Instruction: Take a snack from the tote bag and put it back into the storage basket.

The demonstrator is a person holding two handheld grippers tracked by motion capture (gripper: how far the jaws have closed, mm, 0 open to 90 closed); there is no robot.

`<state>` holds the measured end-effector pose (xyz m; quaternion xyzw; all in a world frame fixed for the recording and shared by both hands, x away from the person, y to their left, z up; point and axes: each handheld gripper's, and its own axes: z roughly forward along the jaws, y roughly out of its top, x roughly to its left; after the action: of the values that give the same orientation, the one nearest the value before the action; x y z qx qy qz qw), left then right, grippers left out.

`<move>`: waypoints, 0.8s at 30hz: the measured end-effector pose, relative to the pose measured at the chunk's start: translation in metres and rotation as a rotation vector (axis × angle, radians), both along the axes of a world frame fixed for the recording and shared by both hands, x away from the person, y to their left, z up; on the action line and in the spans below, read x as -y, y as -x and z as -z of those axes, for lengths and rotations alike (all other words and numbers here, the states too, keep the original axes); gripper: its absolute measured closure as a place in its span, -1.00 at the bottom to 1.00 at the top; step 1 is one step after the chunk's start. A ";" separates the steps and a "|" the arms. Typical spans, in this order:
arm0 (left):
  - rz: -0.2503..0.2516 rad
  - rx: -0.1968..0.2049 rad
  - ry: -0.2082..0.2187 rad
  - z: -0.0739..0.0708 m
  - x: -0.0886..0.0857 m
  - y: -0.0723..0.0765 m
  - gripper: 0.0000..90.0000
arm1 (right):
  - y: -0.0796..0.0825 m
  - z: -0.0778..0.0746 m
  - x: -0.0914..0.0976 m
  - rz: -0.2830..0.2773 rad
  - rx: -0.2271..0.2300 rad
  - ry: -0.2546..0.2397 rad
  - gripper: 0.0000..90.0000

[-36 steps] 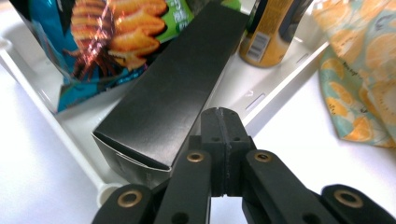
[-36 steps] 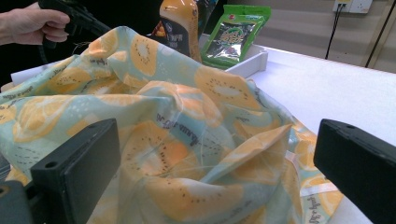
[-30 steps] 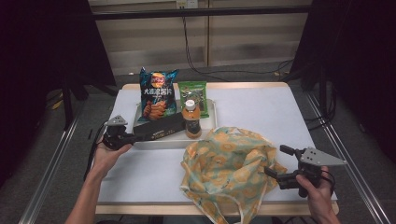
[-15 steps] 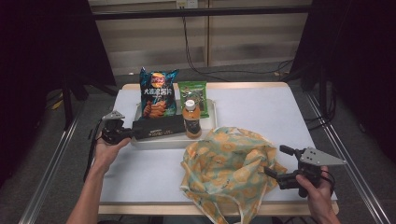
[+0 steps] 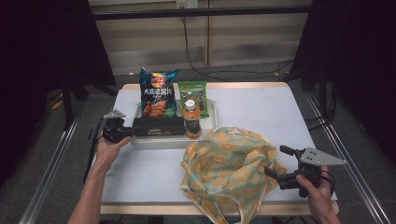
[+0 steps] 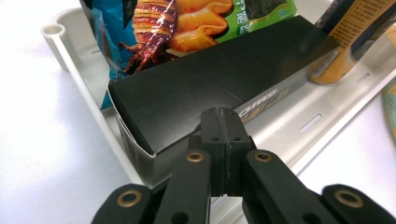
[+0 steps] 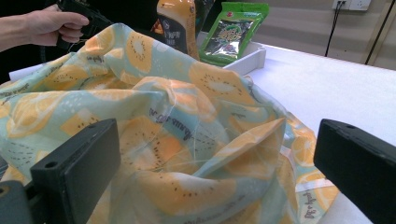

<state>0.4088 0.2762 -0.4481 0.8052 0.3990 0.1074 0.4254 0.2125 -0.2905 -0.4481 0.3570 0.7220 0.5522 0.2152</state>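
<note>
The left tool (image 5: 133,134) had shifted slightly outward, toward the left edge of the white worktop (image 5: 261,112), compared with one second earlier, when it sat closer against the tray; its closed state was unchanged. In the left gripper view its jaws were pressed fully together with nothing between them, the tips (image 6: 223,125) resting at the near left end of the long black cardboard biscuit box (image 6: 219,79). That box lay flat in the shallow white plastic tray (image 5: 140,142), in front of the blue crisp packet (image 5: 158,92) and the green snack pouch (image 5: 193,94), with the orange drink bottle (image 5: 191,119) standing just beside its right end. The box had not moved. The right tool (image 5: 276,162) had kept its place, its jaws spread wide at the right edge of the yellow-and-green fruit-print fabric bag (image 5: 229,168), which lay crumpled on the worktop near the tray, its mouth loosely open. By judgement, no grip on the box existed yet; the left tool would have to open before taking it for transfer to the bag.
</note>
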 end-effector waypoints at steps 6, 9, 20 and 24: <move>0.018 0.005 0.001 0.000 0.001 0.003 0.96 | 0.001 -0.001 0.000 0.001 -0.004 -0.001 -0.99; 0.021 0.008 0.006 -0.002 0.000 0.005 0.91 | 0.001 -0.001 0.000 0.001 -0.002 0.000 -0.99; 0.047 0.060 0.004 -0.016 -0.007 0.029 0.36 | 0.002 -0.002 0.000 0.003 0.006 0.004 -0.99; 0.032 0.087 0.004 -0.021 -0.010 0.042 0.00 | 0.002 -0.002 0.000 0.010 0.007 -0.002 -0.99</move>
<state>0.3673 0.2857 -0.4274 0.8051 0.3676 0.1344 0.4457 0.2104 -0.2906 -0.4456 0.3590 0.7188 0.5532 0.2200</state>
